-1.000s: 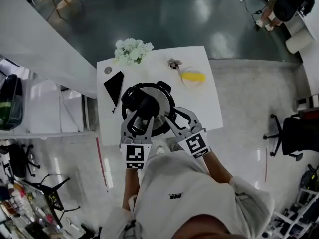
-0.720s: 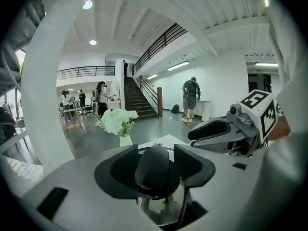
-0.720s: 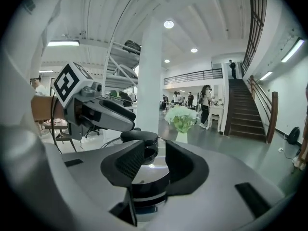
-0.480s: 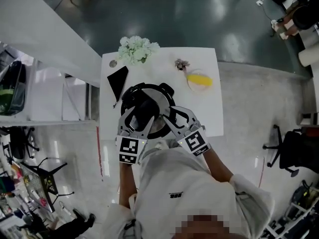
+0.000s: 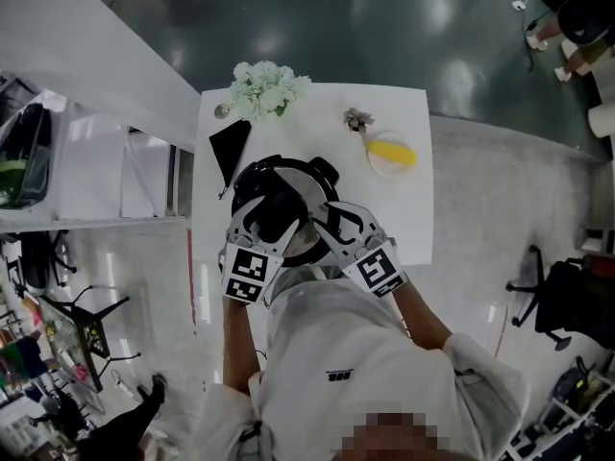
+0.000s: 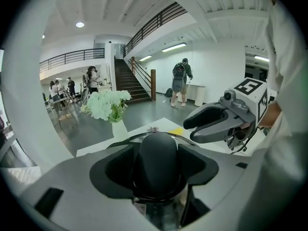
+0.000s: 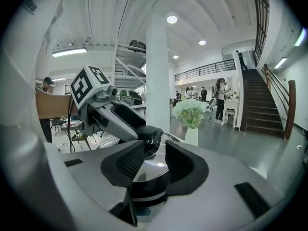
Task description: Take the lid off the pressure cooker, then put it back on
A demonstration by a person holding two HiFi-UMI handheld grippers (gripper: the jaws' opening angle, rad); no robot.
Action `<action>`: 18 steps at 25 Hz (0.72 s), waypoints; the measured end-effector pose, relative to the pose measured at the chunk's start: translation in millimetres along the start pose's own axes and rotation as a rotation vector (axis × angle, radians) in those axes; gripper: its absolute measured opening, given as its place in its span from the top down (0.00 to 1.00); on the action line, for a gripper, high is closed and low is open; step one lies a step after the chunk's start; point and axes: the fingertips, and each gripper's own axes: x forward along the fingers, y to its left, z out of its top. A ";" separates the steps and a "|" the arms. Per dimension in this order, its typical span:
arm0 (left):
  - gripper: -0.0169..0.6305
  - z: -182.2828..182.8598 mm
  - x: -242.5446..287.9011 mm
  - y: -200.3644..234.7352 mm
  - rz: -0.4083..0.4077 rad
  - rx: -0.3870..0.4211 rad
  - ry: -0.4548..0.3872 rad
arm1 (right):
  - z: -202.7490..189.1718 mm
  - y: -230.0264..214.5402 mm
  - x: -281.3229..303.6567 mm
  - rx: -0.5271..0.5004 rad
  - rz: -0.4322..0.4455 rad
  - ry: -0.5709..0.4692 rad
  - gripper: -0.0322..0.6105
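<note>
Now L gripper (image 5: 272,213), jaws just opening, straddles lid knob (image 6: 158,158); R gripper (image 7: 155,165) spread alongside.

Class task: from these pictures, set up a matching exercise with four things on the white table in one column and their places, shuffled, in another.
1 flowers
2 yellow thing
3 black triangular sheet
4 pressure cooker

a nearest the person
b far left corner
c far right, on a plate
d left side, between flowers and cooker

Pairs: 1-b, 2-c, 3-d, 4-a

White table (image 5: 408,214), black lid knob (image 6: 158,162) — yellow object (image 5: 395,151), pale greenish-white flowers (image 5: 269,86)
</note>
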 end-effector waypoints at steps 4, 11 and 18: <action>0.51 -2.8 7.0 -1.1 -0.058 0.010 0.014 | -1.3 -3.2 6.1 0.009 -0.012 0.006 0.74; 0.52 -13.3 14.3 -3.1 -0.123 0.055 0.041 | -2.6 -11.0 15.1 0.036 -0.087 0.026 0.74; 0.53 -15.1 16.3 -4.3 -0.139 0.048 0.019 | -2.5 -12.4 21.2 0.040 -0.142 0.044 0.74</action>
